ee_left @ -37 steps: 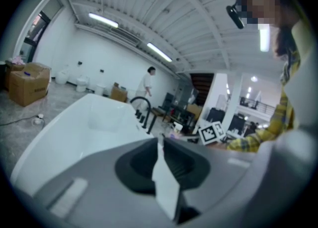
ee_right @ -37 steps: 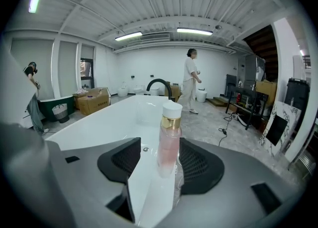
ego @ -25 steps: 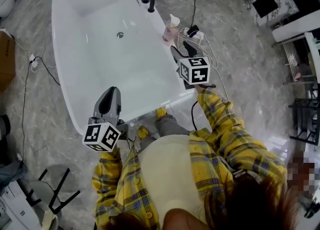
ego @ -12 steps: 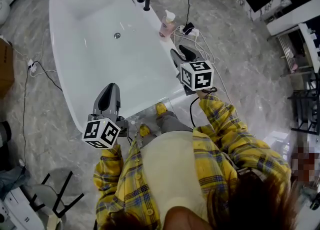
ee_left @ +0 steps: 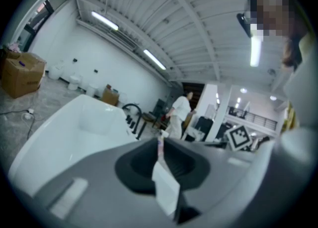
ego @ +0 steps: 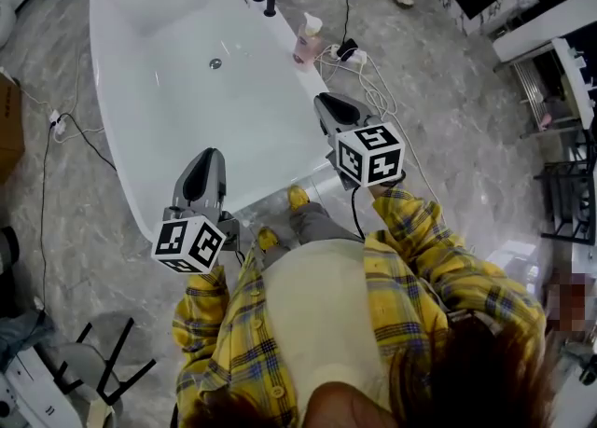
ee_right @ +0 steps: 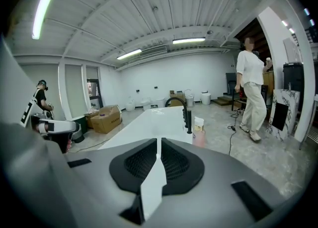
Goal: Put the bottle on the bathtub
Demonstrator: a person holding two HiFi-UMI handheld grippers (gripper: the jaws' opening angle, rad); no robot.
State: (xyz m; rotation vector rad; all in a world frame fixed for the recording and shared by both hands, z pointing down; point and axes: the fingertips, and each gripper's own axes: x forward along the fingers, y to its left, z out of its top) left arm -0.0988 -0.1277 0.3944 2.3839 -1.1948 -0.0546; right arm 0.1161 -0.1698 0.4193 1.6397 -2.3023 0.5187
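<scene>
On the bathtub [ego: 117, 156] rim stands the bottle [ego: 305, 39], while left tongs [ego: 207, 159] and right tongs [ego: 323, 105] are clenched.

Both my grippers held out in front of me, jaws together.
My left gripper [ego: 209, 160] points straight ahead at my left side, its jaws closed tip to tip. My right gripper [ego: 326, 104] reaches further forward and slants toward my left, jaws likewise pressed together. My left arm [ego: 199, 324] and right arm [ego: 424, 244], in yellow plaid sleeves, are bent at the elbow.
</scene>
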